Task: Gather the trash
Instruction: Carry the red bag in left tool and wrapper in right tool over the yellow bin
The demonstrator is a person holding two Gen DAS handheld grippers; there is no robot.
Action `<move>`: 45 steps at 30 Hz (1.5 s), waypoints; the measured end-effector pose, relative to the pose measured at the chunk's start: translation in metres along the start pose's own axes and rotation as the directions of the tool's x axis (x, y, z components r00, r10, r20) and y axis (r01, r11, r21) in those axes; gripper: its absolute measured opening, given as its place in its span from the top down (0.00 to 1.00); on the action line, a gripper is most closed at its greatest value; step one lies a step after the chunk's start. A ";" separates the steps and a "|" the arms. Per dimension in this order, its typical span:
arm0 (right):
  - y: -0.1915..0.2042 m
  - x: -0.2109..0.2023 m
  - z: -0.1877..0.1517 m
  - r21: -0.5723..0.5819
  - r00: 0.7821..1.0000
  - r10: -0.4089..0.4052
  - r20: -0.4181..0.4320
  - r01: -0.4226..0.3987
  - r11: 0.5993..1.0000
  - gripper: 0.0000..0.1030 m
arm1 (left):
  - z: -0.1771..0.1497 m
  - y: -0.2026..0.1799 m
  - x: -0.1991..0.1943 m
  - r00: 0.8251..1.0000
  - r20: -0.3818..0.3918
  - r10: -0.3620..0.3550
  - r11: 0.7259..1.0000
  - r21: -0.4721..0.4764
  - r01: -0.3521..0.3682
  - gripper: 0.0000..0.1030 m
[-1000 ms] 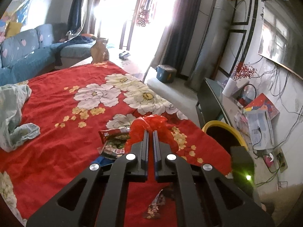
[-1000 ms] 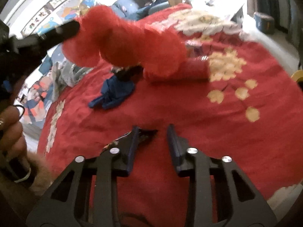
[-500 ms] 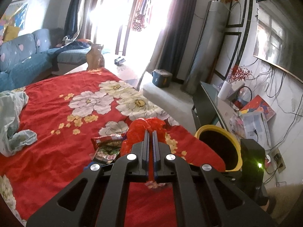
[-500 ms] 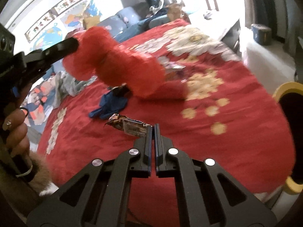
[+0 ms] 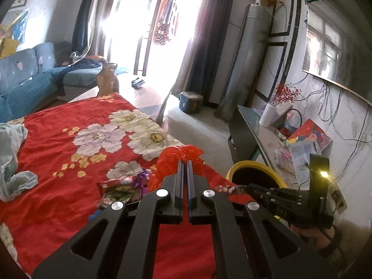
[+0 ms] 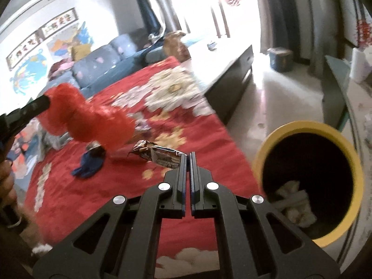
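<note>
While your left tool (image 5: 183, 162) is clamped on a crumpled red plastic bag (image 5: 179, 157) held above the red flowered cloth (image 5: 69, 153), your right tool (image 6: 188, 155) has its jaws together on one end of a brown snack wrapper (image 6: 160, 155), which sticks out sideways in the air between the cloth and the yellow-rimmed bin (image 6: 309, 127). That bin stands on the pale floor (image 5: 197, 123) just beside the cloth's near corner, and some whitish crumpled waste (image 6: 293, 200) already lies at its bottom. More litter is on the cloth farther from the bin: a red and green snack packet (image 5: 121, 187) with a bit of purple foil, and a dark blue scrap (image 6: 88, 166). A pale green bag (image 5: 11, 158) is bunched at the cloth's far edge from the bin. Beyond the cloth, away from the bin, you have a blue sofa (image 5: 25, 79) against the wall and a bright glass door (image 5: 151, 28) with dark curtains. Behind the bin runs a low dark glass-topped stand (image 5: 246, 125) cluttered with papers, under a wall-mounted screen (image 5: 334, 53).
</note>
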State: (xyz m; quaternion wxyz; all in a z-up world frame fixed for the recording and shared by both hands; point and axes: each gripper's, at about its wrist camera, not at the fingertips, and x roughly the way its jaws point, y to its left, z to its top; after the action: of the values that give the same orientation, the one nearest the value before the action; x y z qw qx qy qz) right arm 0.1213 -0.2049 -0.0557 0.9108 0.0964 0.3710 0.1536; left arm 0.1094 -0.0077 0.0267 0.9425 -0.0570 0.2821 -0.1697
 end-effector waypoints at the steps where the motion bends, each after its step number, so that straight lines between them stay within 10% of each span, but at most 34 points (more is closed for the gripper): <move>1: -0.003 -0.002 0.001 0.003 1.000 -0.011 0.008 0.011 1.000 1.00 | 0.001 -0.003 0.001 1.000 0.001 -0.004 1.000 0.005 0.004 0.98; 45: -0.113 -0.046 0.015 0.239 0.960 -0.250 0.124 0.215 0.947 1.00 | -0.008 -0.125 0.066 0.981 -0.082 -0.174 0.967 0.176 0.186 0.98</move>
State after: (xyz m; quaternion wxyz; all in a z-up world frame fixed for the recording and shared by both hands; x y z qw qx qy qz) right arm 0.1244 -0.3277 -0.0485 0.9316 0.1649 0.3239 -0.0055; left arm 0.1207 -0.1481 0.0120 0.9147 0.0098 0.2898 -0.2814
